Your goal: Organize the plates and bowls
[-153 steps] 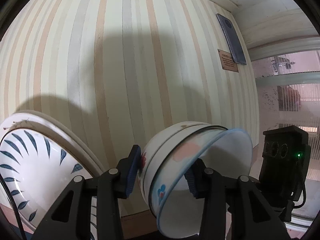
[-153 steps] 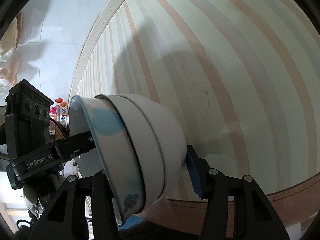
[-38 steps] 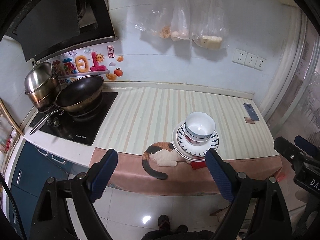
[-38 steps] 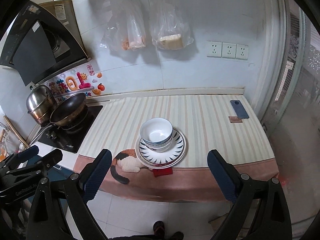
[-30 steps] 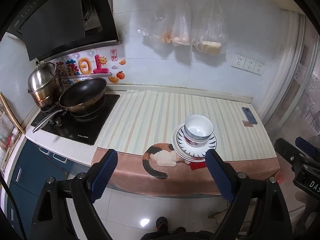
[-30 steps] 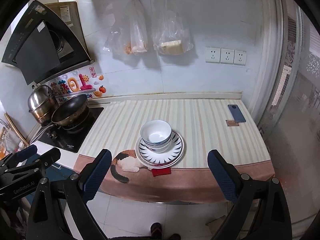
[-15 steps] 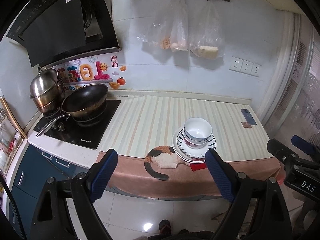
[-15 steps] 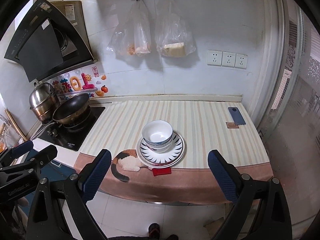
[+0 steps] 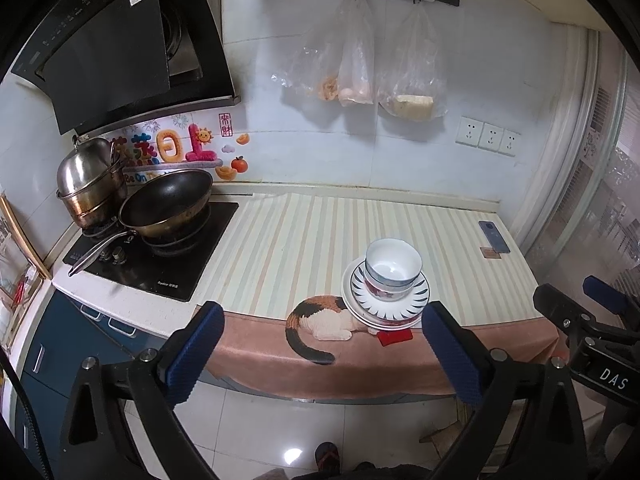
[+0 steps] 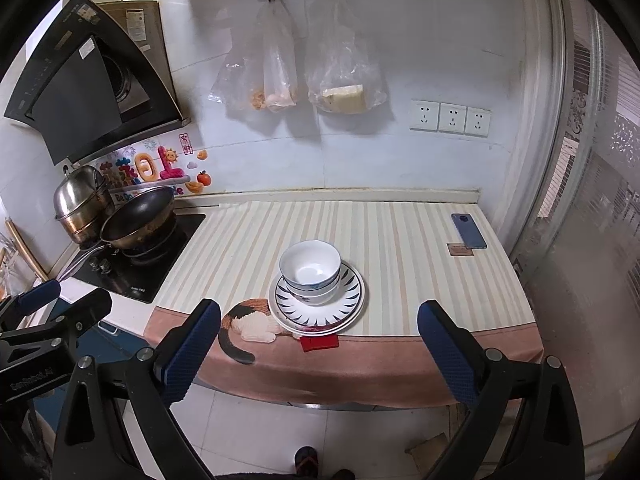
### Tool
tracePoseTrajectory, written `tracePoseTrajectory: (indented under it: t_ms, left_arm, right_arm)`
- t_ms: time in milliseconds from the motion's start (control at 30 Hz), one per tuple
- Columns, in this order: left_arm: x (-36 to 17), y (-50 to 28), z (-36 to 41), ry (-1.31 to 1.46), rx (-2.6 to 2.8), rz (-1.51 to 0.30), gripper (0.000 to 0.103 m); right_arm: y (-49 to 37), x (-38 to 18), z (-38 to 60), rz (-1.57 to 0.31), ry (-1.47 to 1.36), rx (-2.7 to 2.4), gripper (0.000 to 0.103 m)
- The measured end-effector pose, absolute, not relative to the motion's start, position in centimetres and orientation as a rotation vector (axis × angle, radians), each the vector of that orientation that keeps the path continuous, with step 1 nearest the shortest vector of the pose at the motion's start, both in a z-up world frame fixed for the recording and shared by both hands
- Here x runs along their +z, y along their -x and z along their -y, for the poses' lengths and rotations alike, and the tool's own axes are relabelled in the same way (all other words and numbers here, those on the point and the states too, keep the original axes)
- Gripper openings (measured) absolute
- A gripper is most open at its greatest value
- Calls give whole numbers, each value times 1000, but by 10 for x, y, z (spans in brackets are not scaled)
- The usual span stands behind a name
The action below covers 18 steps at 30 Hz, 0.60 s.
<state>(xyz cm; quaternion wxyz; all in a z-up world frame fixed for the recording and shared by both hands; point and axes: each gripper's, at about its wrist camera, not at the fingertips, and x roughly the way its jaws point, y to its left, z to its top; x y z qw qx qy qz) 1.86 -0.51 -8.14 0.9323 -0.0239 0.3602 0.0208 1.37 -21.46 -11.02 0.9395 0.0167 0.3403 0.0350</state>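
A stack of white bowls (image 9: 393,269) with blue and red patterns sits upright on a stack of white plates (image 9: 416,300) with blue leaf marks, near the front edge of the striped counter mat (image 9: 304,248). The bowls (image 10: 310,271) and plates (image 10: 348,300) also show in the right wrist view. My left gripper (image 9: 320,350) is open and empty, well back from the counter, above the floor. My right gripper (image 10: 318,350) is open and empty, likewise back from the counter. Each gripper shows at the edge of the other's view.
A black wok (image 9: 166,204) and a steel pot (image 9: 90,184) stand on the stove at the left. A blue phone (image 9: 494,236) lies at the counter's right end. Plastic bags (image 9: 360,64) hang on the wall. A range hood (image 9: 120,48) juts out at upper left.
Both grippers held the bowl stack five seconds ago; it now rests on the plates. Over the last second both open grippers have drawn slightly farther back and up.
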Motion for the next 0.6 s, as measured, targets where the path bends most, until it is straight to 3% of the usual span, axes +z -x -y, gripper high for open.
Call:
tracePoseTrajectory:
  t_ms: [600]
  left_arm:
    - [-80,-22,5,55,56,-731,103]
  right_arm:
    - [-15,-112,216,-703,-31,69,101]
